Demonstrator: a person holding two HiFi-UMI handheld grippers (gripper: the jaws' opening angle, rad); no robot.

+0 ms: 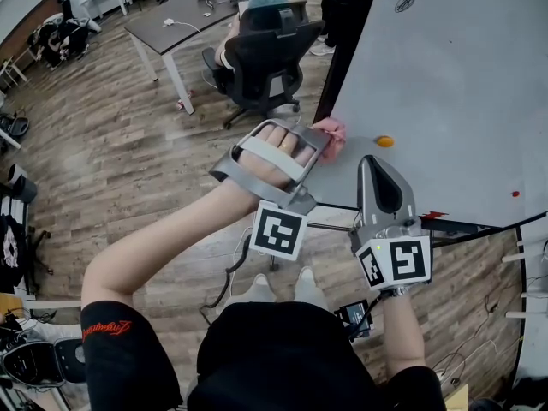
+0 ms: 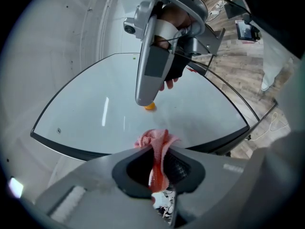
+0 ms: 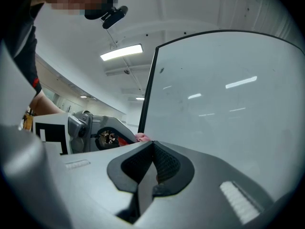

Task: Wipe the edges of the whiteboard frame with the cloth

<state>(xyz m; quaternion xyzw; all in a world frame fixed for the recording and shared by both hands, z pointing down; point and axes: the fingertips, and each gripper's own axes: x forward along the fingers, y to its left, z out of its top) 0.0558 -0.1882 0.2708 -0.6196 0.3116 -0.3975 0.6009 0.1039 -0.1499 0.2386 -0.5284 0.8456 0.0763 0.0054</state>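
Pink cloth (image 2: 155,144) in the grey left gripper (image 2: 158,152). At its 12 o'clock, an orange magnet (image 2: 150,106) on the white whiteboard (image 2: 95,104), which has a black frame (image 2: 82,151). The markers (image 1: 278,231) are black-and-white squares. The floor (image 1: 128,144) is brown wood-grain.

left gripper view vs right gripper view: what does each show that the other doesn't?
Only the left gripper view: an orange dot on the whiteboard, wood floor, and the cloth clamped in the left tongs.
Only the right gripper view: ceiling lights, and the right tongs shut on nothing.
Both: the whiteboard with its dark frame, the other hand's tongs, and the cloth, which is just a pink scrap in the right gripper view.
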